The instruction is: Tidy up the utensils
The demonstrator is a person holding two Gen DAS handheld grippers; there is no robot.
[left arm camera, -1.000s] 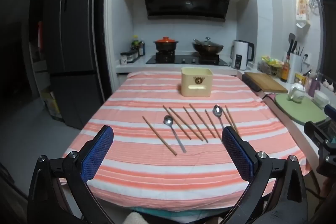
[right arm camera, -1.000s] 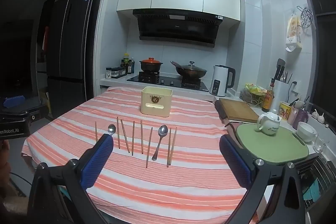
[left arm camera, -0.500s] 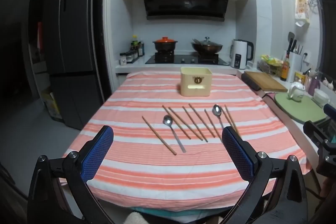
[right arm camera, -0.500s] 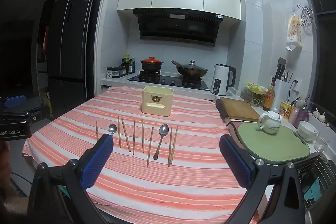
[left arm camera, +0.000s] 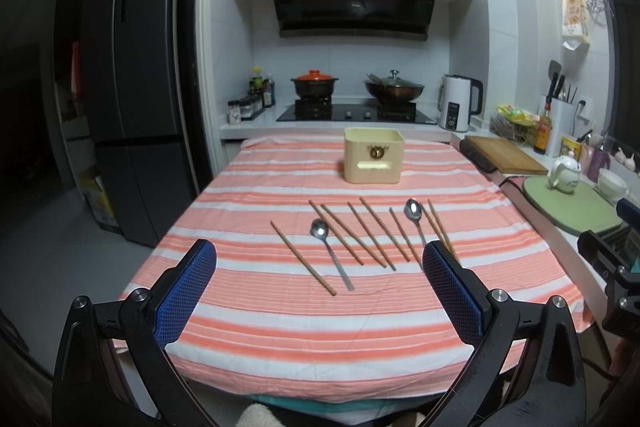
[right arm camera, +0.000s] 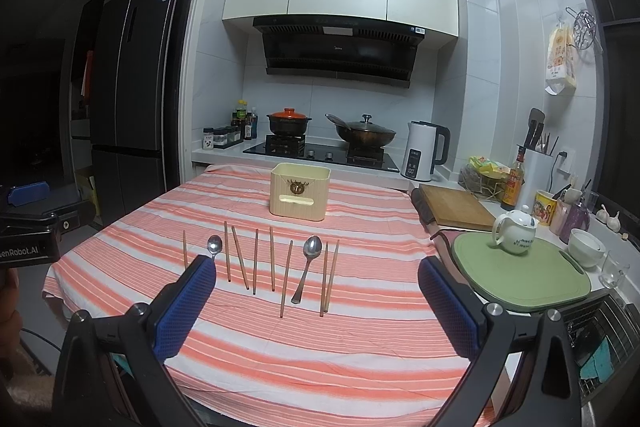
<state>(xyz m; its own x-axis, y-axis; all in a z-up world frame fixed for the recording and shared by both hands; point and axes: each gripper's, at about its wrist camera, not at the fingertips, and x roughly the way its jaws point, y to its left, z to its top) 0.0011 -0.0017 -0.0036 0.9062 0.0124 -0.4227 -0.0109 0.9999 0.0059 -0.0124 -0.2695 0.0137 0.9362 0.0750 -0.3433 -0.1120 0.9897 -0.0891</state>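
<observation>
Several wooden chopsticks (left arm camera: 368, 233) and two metal spoons lie in a row on the striped tablecloth (left arm camera: 280, 323). One spoon (left arm camera: 332, 255) is left of centre, the other spoon (left arm camera: 414, 217) is at the right. A cream utensil holder (left arm camera: 373, 155) stands upright behind them. My left gripper (left arm camera: 319, 291) is open and empty, near the front of the table. In the right wrist view the chopsticks (right arm camera: 272, 259), a spoon (right arm camera: 308, 267), the other spoon (right arm camera: 214, 246) and the holder (right arm camera: 300, 191) show too. My right gripper (right arm camera: 316, 301) is open and empty.
A green mat (right arm camera: 520, 273) with a white teapot (right arm camera: 515, 237), a wooden cutting board (right arm camera: 454, 209), a bowl and a glass sit on the counter at the right. A stove with pots and a kettle (right arm camera: 422, 155) is behind. A fridge (left arm camera: 132, 87) stands left.
Both views have shifted slightly; the row of utensils sits a little nearer. Nothing on the table has moved and both grippers stay open.
</observation>
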